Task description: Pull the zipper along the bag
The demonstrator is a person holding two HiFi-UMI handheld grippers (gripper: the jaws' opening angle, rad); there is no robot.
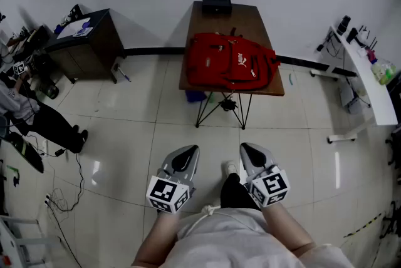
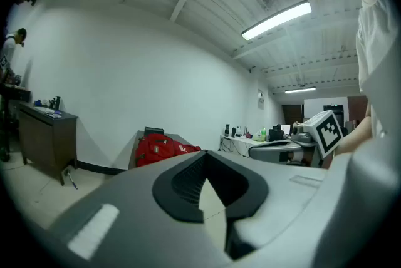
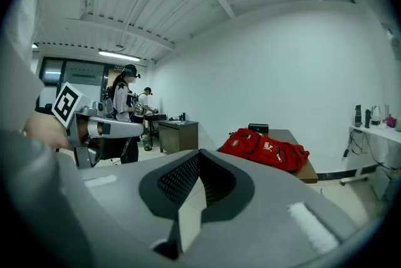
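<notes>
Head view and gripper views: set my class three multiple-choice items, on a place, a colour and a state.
1. Where does the backpack lie? A. on the wooden table B. on the floor C. on the dark cabinet
2. What colour is the backpack? A. blue B. red C. green
3. How does the right claw stand? A. shut, empty B. wide open C. shut on the zipper
Answers: 1 A, it lies there; 2 B, its fabric is red; 3 A, its tips meet, nothing between.

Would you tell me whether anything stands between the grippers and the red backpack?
Nothing visible does: only tiled floor lies between the left gripper, the right gripper and the red fabric backpack on the brown wooden table.
</notes>
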